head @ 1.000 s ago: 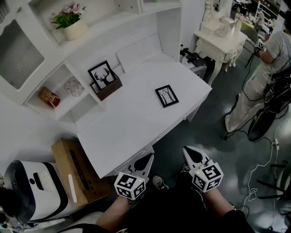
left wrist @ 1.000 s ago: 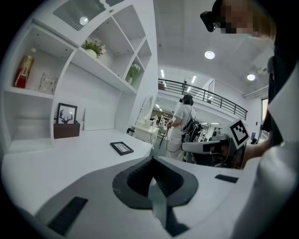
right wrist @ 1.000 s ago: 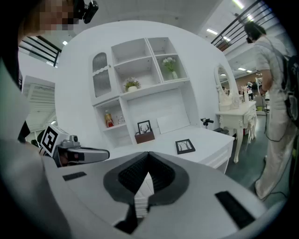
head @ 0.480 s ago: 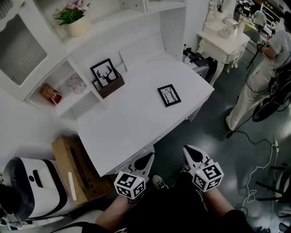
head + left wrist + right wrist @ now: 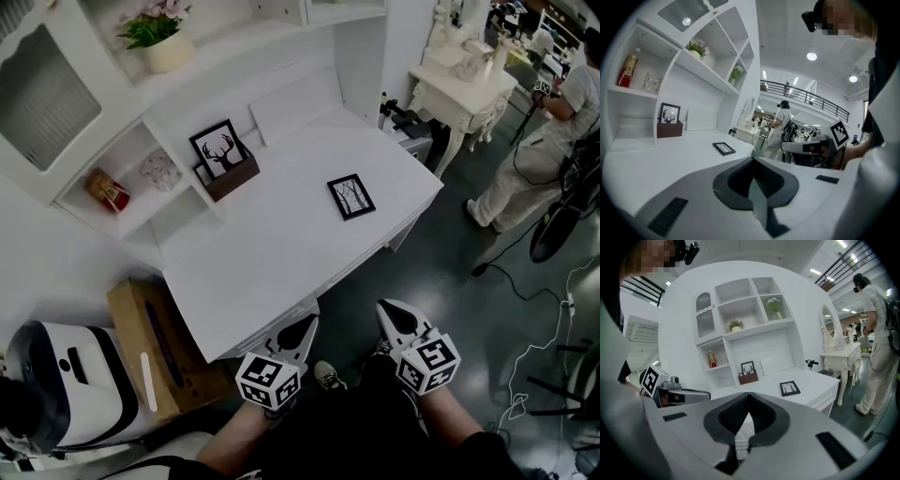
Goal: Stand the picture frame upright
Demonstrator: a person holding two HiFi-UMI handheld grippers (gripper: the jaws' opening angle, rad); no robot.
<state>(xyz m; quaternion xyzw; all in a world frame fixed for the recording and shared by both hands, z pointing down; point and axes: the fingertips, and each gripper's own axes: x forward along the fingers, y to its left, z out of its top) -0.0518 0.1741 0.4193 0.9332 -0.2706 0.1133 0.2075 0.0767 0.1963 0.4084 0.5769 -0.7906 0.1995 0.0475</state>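
A small black picture frame (image 5: 352, 197) with a tree print lies flat on the white desk (image 5: 281, 244), toward its right side; it also shows as the frame (image 5: 724, 148) and the frame (image 5: 790, 388) in the two gripper views. My left gripper (image 5: 302, 330) and right gripper (image 5: 394, 317) are both shut and empty, held side by side off the desk's front edge, well short of the frame.
A deer picture (image 5: 217, 150) stands upright in a brown wooden holder (image 5: 230, 180) at the desk's back left. Shelves hold a red tin (image 5: 103, 190) and a flower pot (image 5: 169, 47). A cardboard box (image 5: 155, 352) sits at lower left. A person (image 5: 530, 159) stands at right by a white table (image 5: 459, 80).
The head view has shifted slightly, so the desk and frame sit a little further right. The person at right has stepped on. Both grippers hold still.
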